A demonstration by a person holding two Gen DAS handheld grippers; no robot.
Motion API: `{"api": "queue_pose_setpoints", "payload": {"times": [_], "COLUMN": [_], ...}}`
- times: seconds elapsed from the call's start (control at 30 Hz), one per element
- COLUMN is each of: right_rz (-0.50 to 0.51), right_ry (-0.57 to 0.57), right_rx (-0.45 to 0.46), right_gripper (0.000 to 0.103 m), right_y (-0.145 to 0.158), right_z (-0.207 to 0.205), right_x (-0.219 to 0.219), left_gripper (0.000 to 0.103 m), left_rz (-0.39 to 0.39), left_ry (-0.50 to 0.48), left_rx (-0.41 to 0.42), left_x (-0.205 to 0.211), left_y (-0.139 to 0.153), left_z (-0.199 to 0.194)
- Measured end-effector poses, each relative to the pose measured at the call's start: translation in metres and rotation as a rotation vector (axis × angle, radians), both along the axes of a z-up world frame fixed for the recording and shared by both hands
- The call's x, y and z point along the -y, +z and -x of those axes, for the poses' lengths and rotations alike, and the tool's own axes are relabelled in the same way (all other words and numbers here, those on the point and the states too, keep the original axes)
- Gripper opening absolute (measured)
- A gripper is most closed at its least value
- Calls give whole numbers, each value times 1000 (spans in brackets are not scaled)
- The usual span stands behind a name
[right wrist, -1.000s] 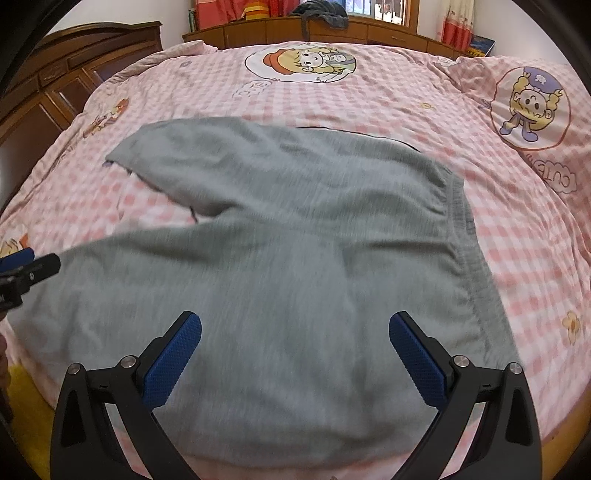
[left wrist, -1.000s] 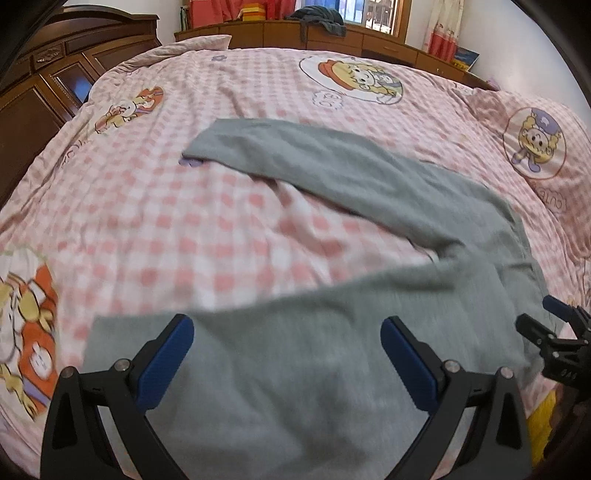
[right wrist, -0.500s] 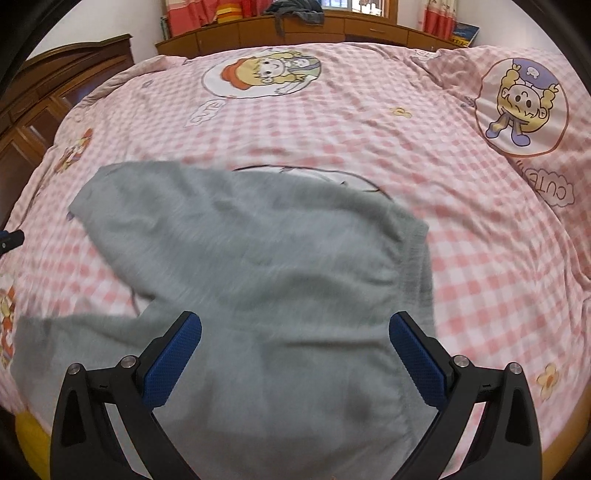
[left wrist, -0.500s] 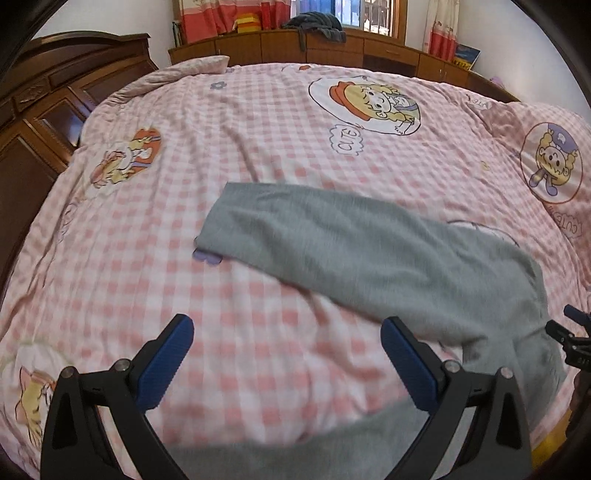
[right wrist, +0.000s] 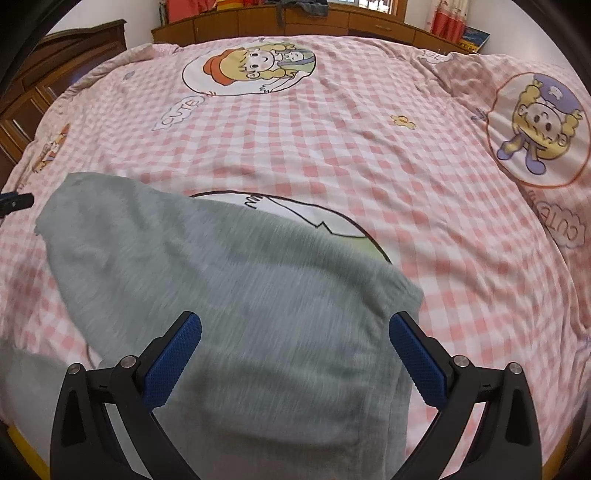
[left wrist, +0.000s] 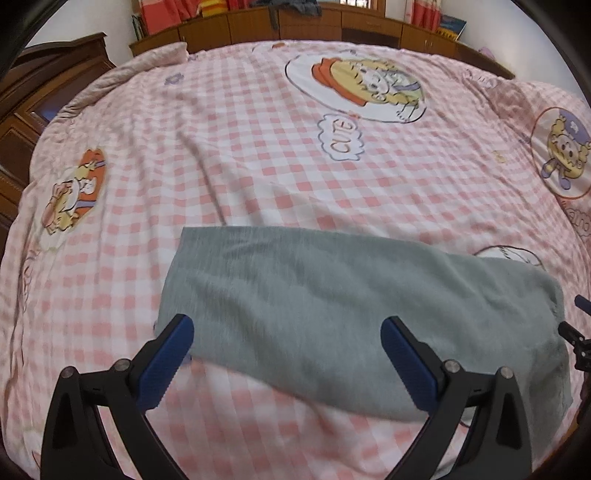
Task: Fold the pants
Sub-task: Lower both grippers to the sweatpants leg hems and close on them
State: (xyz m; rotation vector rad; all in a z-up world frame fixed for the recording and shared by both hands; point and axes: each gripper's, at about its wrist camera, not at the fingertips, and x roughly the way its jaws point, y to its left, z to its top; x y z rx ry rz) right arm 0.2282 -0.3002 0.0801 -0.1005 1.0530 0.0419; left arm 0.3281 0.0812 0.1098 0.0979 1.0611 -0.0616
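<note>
Grey pants (left wrist: 332, 314) lie flat on a pink checked bedspread (left wrist: 240, 147). In the left wrist view one leg runs across the frame, its cuff end at the left, just beyond my left gripper (left wrist: 287, 363), which hovers open above it with nothing between its blue pads. In the right wrist view the pants (right wrist: 240, 295) spread from the far left cuff down to the waist under my right gripper (right wrist: 294, 363), also open and holding nothing. The other gripper's tip (right wrist: 14, 202) shows at the left edge.
Cartoon prints dot the bedspread (right wrist: 369, 147). A dark wooden cabinet (left wrist: 33, 96) stands at the left, and a low wooden headboard shelf (left wrist: 332, 22) with clothes and red curtains runs along the far side.
Both grippers have moved forward over the bed: the near pant leg has slid out of the left view, and the far leg and waist now sit close under the open jaws.
</note>
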Motion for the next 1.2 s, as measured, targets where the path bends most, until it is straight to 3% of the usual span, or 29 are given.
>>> {"api": "queue_pose_setpoints", "payload": {"times": [0.2,0.53,0.7,0.87,0.97,1.07,1.2], "right_rz": [0,6,19,26,24,27,34], "right_ry": [38,103,122,130,132,140,147], "right_rx": [-41,-95,-117,-150,-162,-179,-198], "right_gripper": [103,103,103,103,103,103,103], "right_y": [-15,-35,-44,-55,-58,-61,-66], "right_z": [-31,-67,-81,-92,-99,-105,-110], "right_x": [0,-5,-5,-3,-2,-2,-3], "left_gripper": [103,103,103,103,101,93,70], "left_rz": [-66,-16,-18,-56,-55,-56,-54], "left_ry": [-20,-1,-80,-236,-279,-303,-342], "left_rx": [-37,-110,-99,-144,-190,-214,-192], "left_x": [-9,-26,-14,11,19,25,30], "left_y": [-22,-52,-58,-75,-88,-95,-95], "left_z": [-52,-106,-116,-118,-117,-113,-101]}}
